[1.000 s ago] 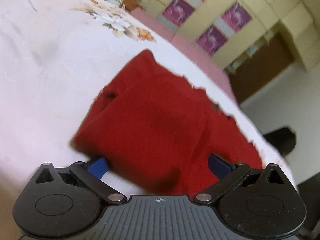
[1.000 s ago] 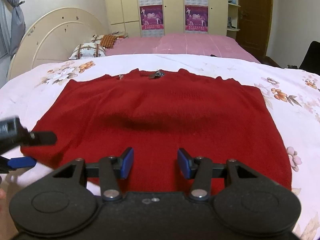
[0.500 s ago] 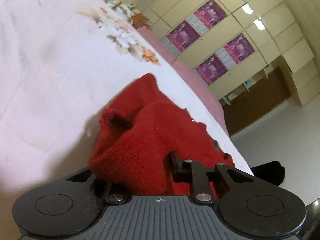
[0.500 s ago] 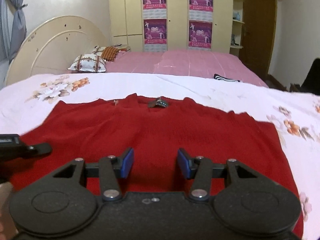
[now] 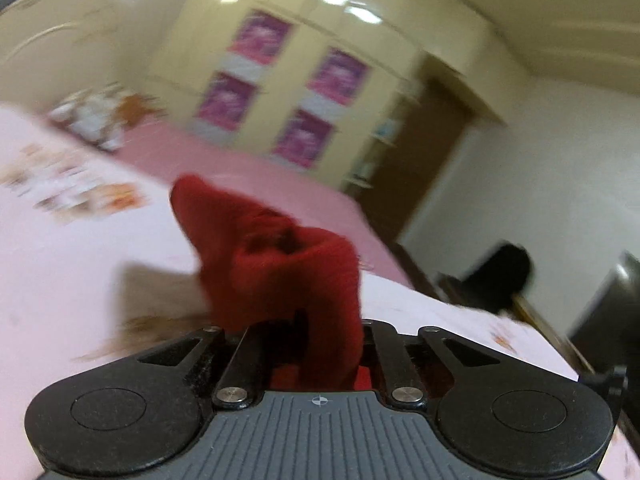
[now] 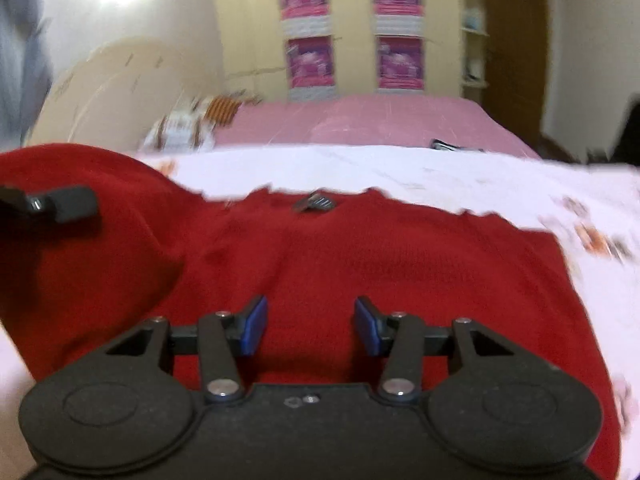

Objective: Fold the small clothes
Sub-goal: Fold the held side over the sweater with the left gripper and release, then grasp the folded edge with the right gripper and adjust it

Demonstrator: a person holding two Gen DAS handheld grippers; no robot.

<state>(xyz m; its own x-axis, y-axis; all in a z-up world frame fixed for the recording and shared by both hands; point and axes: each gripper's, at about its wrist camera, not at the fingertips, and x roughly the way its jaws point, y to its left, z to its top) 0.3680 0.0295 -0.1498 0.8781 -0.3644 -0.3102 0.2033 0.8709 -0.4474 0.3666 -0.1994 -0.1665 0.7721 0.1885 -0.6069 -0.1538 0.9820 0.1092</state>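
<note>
A red knitted sweater (image 6: 380, 264) lies on the white floral bedspread (image 6: 460, 176), its neck label away from me. My left gripper (image 5: 320, 340) is shut on the sweater's left edge (image 5: 280, 272) and holds that fold raised off the bed; its pads are hidden in the cloth. The lifted fold also shows at the left of the right wrist view (image 6: 80, 248), with the left gripper's finger (image 6: 60, 202) in front of it. My right gripper (image 6: 310, 324) is open and empty, low over the sweater's near hem.
A second bed with a pink cover (image 6: 360, 120) and pillows (image 6: 188, 128) stands behind. A wardrobe with purple posters (image 6: 352, 28) and a brown door (image 6: 516, 40) line the far wall. A dark object (image 5: 500, 276) stands on the floor at right.
My left gripper closed on the sweater's left edge and lifted it up and over toward the middle. My right gripper stayed open over the near hem.
</note>
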